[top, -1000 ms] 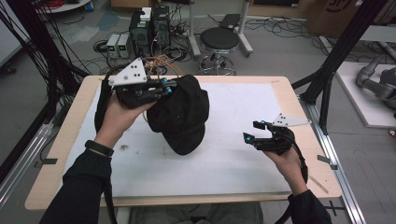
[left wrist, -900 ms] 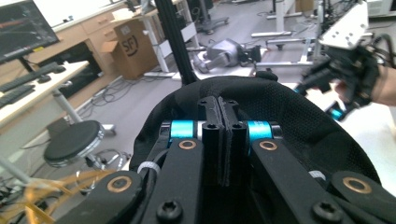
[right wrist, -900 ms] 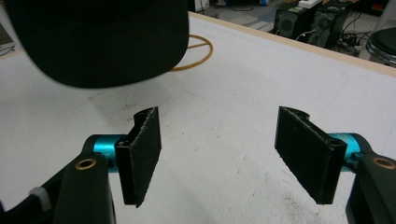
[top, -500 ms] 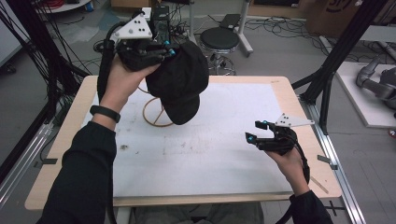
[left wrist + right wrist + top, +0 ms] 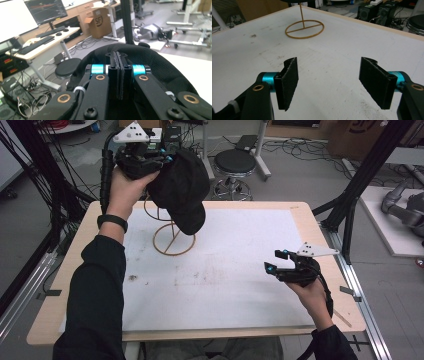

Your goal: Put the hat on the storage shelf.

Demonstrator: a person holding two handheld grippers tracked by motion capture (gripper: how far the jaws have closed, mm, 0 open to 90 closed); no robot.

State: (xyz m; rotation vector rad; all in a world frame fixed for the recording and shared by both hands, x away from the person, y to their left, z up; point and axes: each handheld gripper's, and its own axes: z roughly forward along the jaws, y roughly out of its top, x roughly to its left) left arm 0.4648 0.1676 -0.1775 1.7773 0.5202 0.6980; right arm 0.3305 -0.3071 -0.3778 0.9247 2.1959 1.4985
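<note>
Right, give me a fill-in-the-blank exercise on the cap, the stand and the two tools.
1. The left tool is shut on the black ____.
2. The wire stand has a round base coloured ____.
3. The jaws of the right tool stand ____ with nothing between them.
4. In the high view the cap hangs ____ the white table, lifted off it.

Missing words: cap; gold; open; above
</note>
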